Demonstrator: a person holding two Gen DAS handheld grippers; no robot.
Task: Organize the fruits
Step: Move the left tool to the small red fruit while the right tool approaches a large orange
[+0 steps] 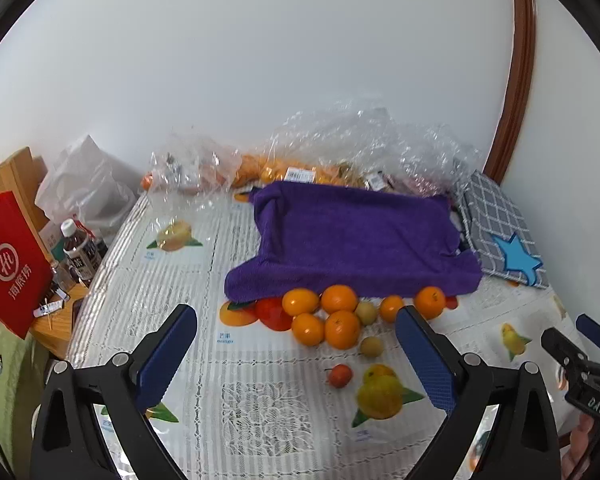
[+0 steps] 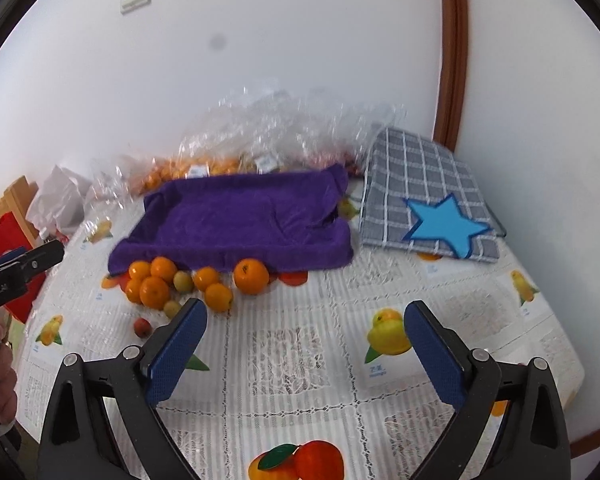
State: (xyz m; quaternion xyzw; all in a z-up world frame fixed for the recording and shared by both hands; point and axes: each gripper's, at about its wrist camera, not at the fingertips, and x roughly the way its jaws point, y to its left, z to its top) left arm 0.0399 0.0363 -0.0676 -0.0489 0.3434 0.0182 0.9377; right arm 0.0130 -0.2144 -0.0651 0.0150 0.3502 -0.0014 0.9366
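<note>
Several oranges lie in a loose pile on the table at the front edge of a purple cloth-lined tray, with two small greenish fruits and a small red fruit nearer me. My left gripper is open and empty, just short of the pile. In the right wrist view the pile sits front left of the purple tray. My right gripper is open and empty over the tablecloth, right of the pile.
A grey checked cloth with a blue star lies right of the tray. Clear plastic bags of fruit lie behind it against the wall. A red bag and bottles stand left of the table. The tablecloth has printed fruit pictures.
</note>
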